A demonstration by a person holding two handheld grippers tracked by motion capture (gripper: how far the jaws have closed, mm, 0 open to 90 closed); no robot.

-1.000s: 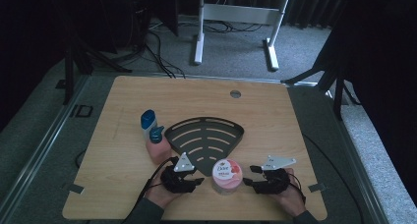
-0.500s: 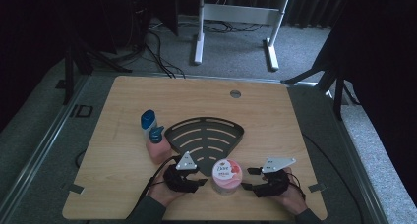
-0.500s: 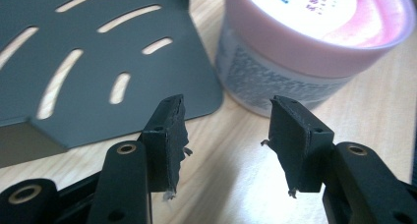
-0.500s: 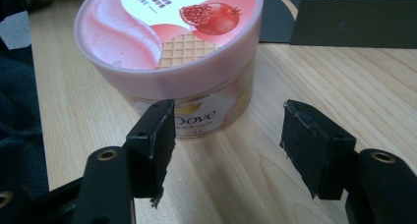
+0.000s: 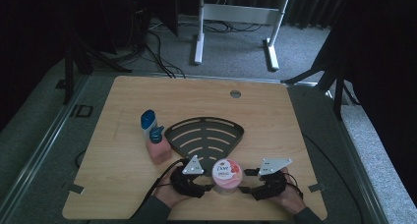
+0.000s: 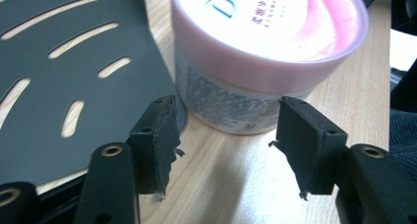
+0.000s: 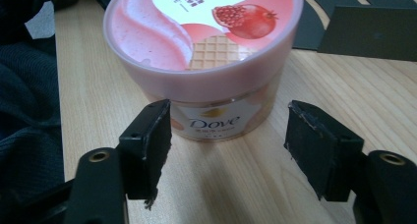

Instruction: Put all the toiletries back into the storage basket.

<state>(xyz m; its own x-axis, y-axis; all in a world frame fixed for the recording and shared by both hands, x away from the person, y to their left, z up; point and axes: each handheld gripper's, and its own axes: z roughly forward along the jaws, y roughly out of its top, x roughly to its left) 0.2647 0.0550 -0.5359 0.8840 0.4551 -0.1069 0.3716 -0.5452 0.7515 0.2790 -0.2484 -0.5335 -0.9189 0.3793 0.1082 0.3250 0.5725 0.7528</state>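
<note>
We have both grippers aimed at the tub (image 5: 226, 175) standing near the desk's (image 5: 295, 121) front edge, just before the black rack (image 5: 204, 135). The left gripper (image 6: 226, 143) and right gripper (image 7: 228, 143) have just been opening; their jaws stand wide, holding nothing, the tub just beyond the tips. We judge it set down and released; what follows, if anything, we cannot tell.

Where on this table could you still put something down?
The far half beyond the black slotted tray is bare wood, as is the right side. The near edge is crowded: Dove tub between both hand-held grippers, bottles left of the tray.
</note>
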